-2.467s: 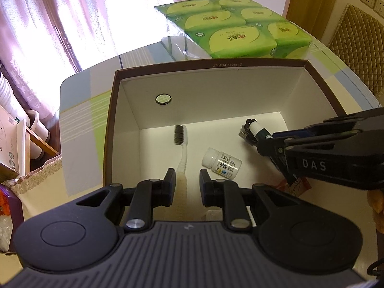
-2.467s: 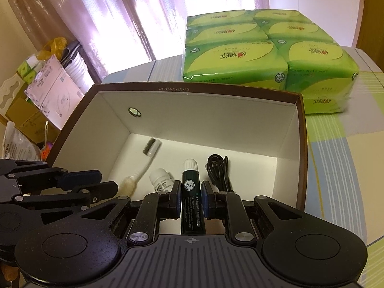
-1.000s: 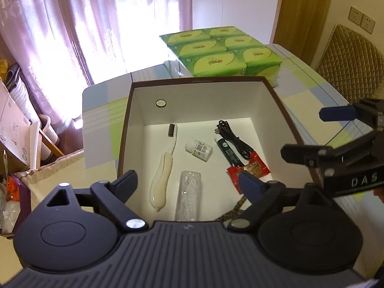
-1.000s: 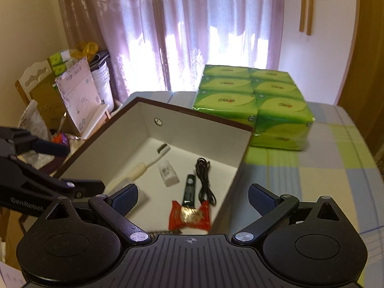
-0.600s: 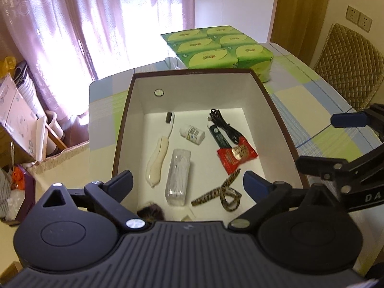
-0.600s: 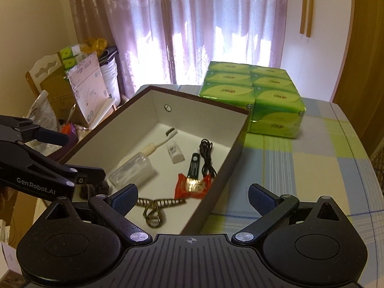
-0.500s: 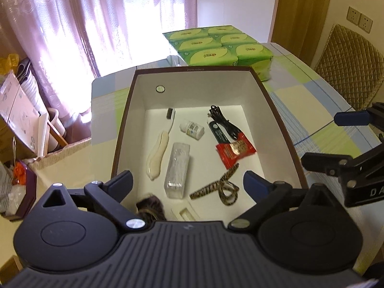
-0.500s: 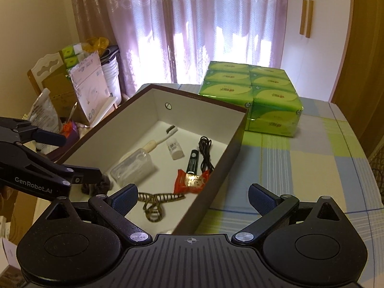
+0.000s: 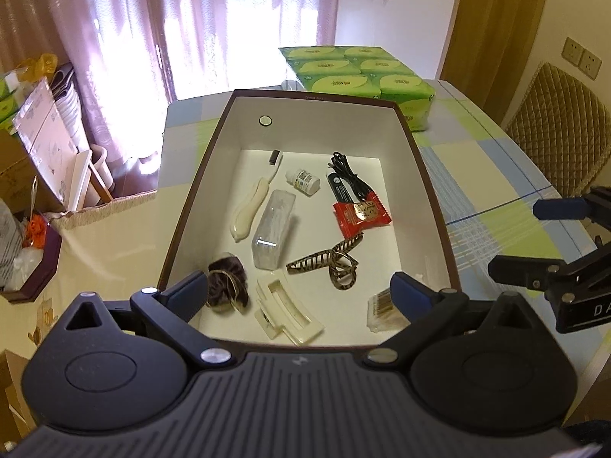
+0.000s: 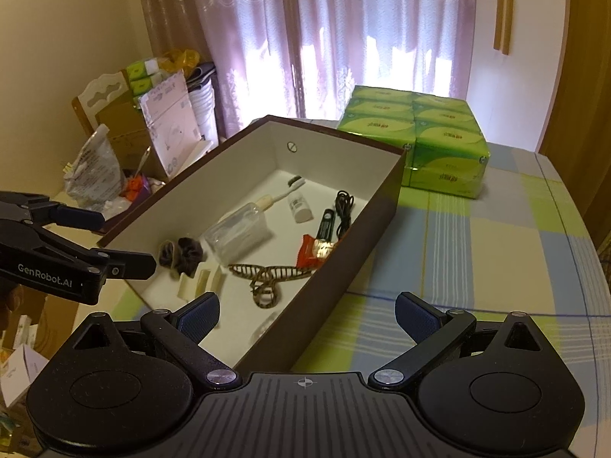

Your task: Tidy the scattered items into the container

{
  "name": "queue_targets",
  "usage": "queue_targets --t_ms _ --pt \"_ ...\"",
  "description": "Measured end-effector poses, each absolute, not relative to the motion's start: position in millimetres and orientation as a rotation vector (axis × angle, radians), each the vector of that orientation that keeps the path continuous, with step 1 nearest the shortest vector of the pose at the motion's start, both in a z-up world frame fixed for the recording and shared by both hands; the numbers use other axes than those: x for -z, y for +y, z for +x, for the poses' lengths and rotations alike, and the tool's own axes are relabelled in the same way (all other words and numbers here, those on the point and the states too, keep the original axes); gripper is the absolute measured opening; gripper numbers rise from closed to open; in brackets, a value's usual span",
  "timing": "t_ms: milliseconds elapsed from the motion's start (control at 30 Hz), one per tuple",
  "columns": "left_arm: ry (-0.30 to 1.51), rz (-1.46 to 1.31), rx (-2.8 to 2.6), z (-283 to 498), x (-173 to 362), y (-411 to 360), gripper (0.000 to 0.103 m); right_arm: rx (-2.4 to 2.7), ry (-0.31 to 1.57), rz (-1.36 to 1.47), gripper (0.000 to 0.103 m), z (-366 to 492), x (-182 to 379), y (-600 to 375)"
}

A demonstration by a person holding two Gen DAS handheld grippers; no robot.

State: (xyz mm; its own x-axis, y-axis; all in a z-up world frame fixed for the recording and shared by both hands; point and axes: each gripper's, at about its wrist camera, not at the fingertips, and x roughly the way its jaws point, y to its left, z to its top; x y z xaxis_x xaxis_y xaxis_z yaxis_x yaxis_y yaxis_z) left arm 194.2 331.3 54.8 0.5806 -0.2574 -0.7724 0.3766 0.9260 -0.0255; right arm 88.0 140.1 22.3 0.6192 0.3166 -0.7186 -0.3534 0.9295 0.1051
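A home dining room: curtains [image 10: 343, 38], checked tablecloth [image 10: 496, 248], padded chair [image 9: 557, 129].

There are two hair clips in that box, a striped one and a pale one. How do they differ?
The striped hair clip is brown with a tiger-like pattern; the cream hair clip is plain and pale. The striped one is thin, with looping curved arms, while the cream one is broad and blocky. The striped one lies mid-box; the cream one lies nearer the near wall. Both rest loose on the floor of the box.

Both grippers are matte black with ribbed bodies, round side discs, silver screws and blue finger pads [image 9: 410, 294]; one reads "GenRobot.AI".
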Motion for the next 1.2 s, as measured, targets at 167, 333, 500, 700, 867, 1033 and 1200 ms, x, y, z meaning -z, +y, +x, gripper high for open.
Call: queue_targets --t_ms 167,333,500,700,867,1033,1200 --pt "0.863 0.129 0.366 176 -55 330 0.1 -0.407 0.824 -0.057 0.103 76 -20 138" --pt "0.838 0.14 0.328 159 -58 330 0.1 -0.44 0.831 -0.073 0.103 62 -17 137" --pt "0.815 0.141 0.279 148 -62 329 0.1 -0.466 0.826 -0.108 0.103 53 -15 136" --pt "0.828 0.144 0.216 136 -64 324 0.1 -0.479 0.814 -0.12 0.103 48 -18 126" --pt "0.846 0.112 0.183 124 -67 321 0.1 -0.502 0.808 -0.132 0.103 43 -19 119" --pt "0.831 0.102 0.119 111 -74 317 0.1 -0.532 0.798 -0.141 0.103 39 -22 114" --pt "0.856 0.094 0.07 97 -73 305 0.1 -0.558 0.805 -0.14 0.103 33 -22 104"
